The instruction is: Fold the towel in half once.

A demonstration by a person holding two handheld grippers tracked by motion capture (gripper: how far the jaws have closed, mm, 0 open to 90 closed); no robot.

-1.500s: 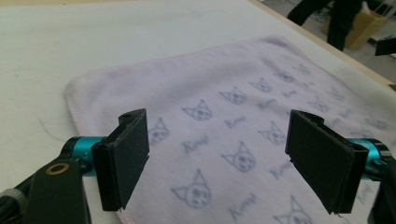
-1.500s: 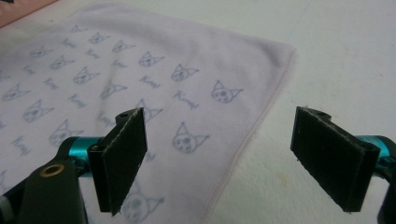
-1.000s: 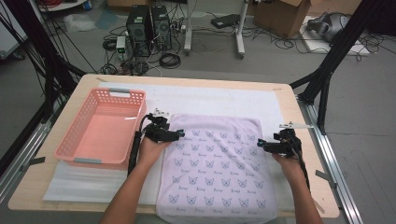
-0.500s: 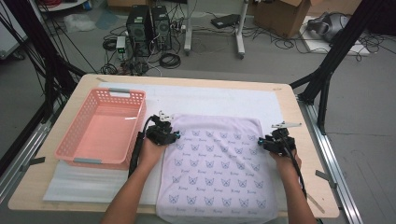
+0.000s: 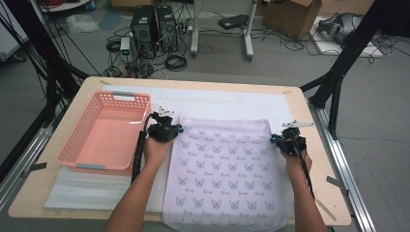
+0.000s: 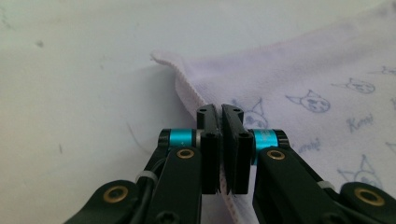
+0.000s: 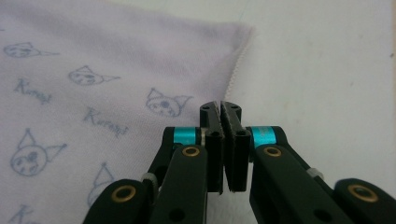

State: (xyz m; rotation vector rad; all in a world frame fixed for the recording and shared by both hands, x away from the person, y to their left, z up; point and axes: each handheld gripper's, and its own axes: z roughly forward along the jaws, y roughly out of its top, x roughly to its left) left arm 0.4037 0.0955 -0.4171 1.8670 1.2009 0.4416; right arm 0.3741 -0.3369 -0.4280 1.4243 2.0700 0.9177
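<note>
A lilac towel (image 5: 225,169) printed with small cat faces lies flat on the table, its near end hanging over the front edge. My left gripper (image 5: 179,130) is at the towel's left hem, just short of the far-left corner. Its jaws have just been closing and are shut on the hem (image 6: 189,95), which runs between them at the left gripper (image 6: 220,112). My right gripper (image 5: 273,138) is at the right hem near the far-right corner. Its jaws have also just been closing and pinch the stitched edge (image 7: 236,74) at the right gripper (image 7: 221,109).
An empty pink plastic basket (image 5: 104,140) stands to the left of the towel, close to my left hand. A white foam sheet (image 5: 222,99) covers the wooden tabletop (image 5: 314,169). Black frame legs, computers and cables are beyond the table's far edge.
The right gripper has edged inward onto the towel's right hem. The left hand has stayed at the left hem. The towel still lies flat.
</note>
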